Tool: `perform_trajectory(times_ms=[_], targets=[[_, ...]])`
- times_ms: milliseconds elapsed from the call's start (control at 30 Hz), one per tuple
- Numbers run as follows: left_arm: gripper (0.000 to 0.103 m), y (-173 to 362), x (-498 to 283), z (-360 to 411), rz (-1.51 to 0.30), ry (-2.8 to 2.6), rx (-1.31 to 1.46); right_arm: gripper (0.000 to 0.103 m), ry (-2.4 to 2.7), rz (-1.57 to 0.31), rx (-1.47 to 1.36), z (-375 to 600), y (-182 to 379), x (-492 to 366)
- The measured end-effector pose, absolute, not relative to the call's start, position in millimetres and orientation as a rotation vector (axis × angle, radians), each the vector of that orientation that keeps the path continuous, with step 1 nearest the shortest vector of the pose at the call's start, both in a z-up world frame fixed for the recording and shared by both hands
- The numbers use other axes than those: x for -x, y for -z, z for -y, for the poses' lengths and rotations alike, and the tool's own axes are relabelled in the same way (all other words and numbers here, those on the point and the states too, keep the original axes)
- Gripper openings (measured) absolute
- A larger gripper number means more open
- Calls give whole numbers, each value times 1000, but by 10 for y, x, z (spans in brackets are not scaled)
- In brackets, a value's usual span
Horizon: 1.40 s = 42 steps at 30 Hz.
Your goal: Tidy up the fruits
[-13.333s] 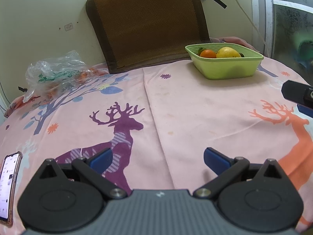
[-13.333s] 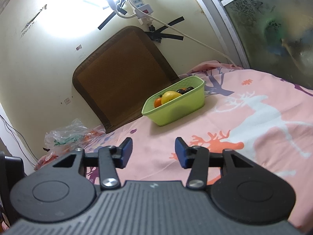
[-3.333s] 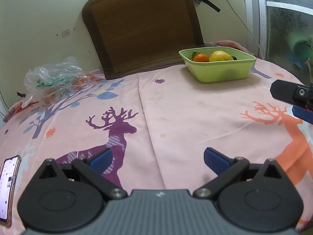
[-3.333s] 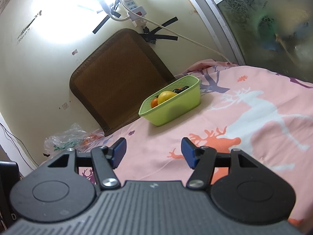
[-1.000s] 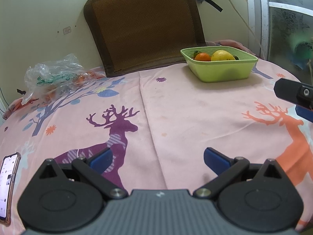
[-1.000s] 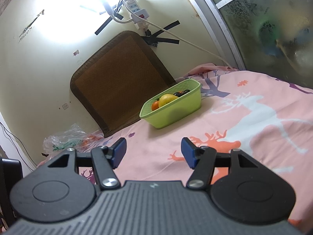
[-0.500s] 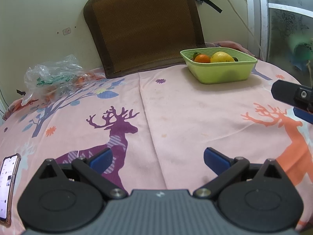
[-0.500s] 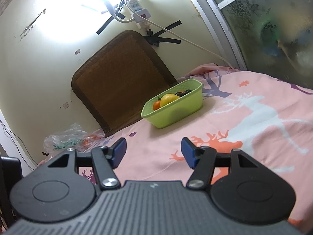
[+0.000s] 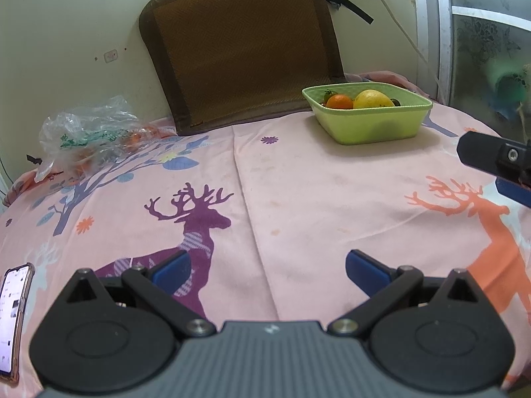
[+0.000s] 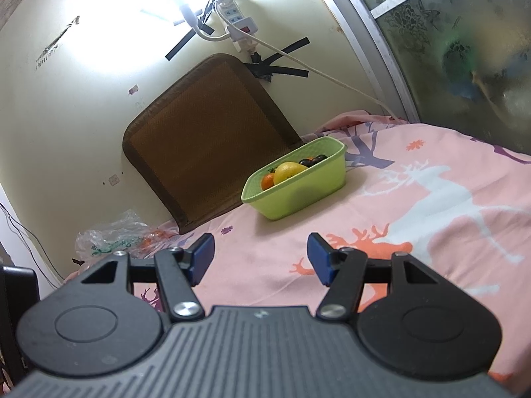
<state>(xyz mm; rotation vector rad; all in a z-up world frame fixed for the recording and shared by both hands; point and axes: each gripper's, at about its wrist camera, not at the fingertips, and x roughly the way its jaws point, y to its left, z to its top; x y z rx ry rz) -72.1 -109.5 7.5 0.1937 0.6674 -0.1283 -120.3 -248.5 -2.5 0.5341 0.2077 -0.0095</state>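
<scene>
The left gripper [image 9: 267, 267] hangs over the near part of the bed [image 9: 298, 192], jaws spread wide and holding nothing. The right gripper [image 10: 260, 258] is likewise spread and holds nothing. A phone [image 9: 13, 318] lies at the bed's near left edge. A plastic bag [image 9: 89, 132] sits at the far left. Near the far right corner stands the green basket [image 9: 371, 126] holding an orange [image 9: 338, 101], a lemon [image 9: 371, 99] and dark fruits [image 10: 313, 160], just beside a brown cushion [image 9: 245, 46] against the wall.

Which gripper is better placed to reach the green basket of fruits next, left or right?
Probably the right gripper: it points at the green basket, and appears farther forward than the left gripper. Both are open and empty.
</scene>
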Motion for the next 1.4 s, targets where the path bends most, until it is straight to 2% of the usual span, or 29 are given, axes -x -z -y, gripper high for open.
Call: perform_trajectory(times_ms=[1400], targets=[[103, -77, 753, 1108, -667, 131, -187, 64, 23, -196, -534, 2480, 15, 1262]])
